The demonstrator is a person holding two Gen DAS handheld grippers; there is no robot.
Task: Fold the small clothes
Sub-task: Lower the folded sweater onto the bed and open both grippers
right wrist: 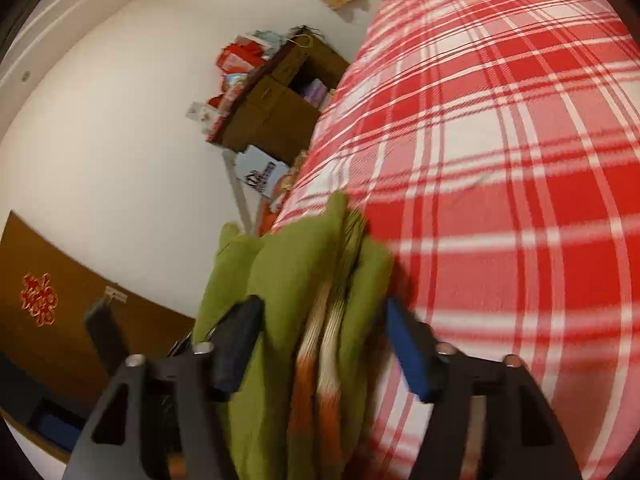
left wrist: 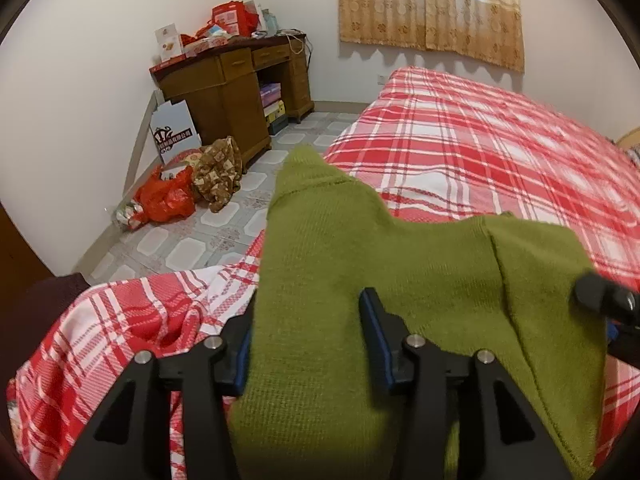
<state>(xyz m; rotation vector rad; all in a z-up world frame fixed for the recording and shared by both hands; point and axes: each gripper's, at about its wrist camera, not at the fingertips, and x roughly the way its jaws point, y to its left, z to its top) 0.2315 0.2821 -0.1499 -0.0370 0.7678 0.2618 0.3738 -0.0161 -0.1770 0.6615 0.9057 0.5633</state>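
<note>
A small green knit garment [left wrist: 360,248] is held up over the red and white plaid bed [left wrist: 480,152]. My left gripper [left wrist: 308,320] has its jaws on either side of a thick fold of the green cloth and grips it. My right gripper [right wrist: 320,320] grips the other end of the garment [right wrist: 288,280], where an orange and white striped hem [right wrist: 324,344] shows between the fingers. In the left wrist view the right gripper's black fingertip [left wrist: 604,296] shows at the far right, against the cloth's edge. The garment sags between the two grippers.
A wooden desk [left wrist: 236,92] piled with red boxes stands against the far wall. A red plastic bag [left wrist: 166,198] and a brown patterned bundle [left wrist: 218,172] lie on the tiled floor. A curtain [left wrist: 432,4] hangs above the bed. A dark wooden door [right wrist: 60,300] is at the left.
</note>
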